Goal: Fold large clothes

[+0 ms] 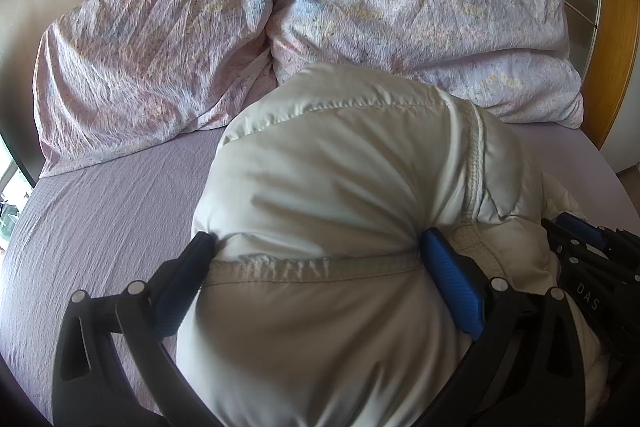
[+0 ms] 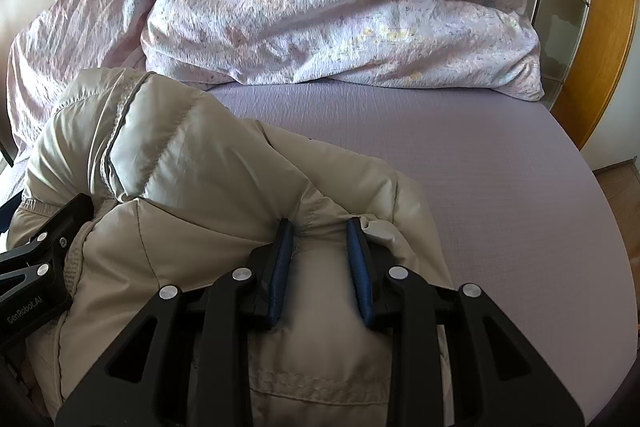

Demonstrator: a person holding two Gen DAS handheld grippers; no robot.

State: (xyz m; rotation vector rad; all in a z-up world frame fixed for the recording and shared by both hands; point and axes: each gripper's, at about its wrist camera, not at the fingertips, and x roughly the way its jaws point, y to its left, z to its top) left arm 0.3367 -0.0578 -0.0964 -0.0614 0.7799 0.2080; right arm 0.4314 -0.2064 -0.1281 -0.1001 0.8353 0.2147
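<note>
Gripping the puffy beige jacket (image 1: 320,187) on the lilac bed (image 2: 460,167) — left gripper (image 1: 318,247) and right gripper (image 2: 320,231) both clamp stuffing, pillows (image 1: 400,7) at twelve o'clock; light, slippery, springy — I'd take seams.

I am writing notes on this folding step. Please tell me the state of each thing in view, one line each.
Puffy jacket: bunched up on the bed, held by both tools.
Left tool: jaws wide, pressing a thick fold of jacket.
Right tool: jaws narrower, pinching a jacket fold.
Bed sheet: smooth, flat.
Duvet: crumpled, piled at the head of the bed.
</note>
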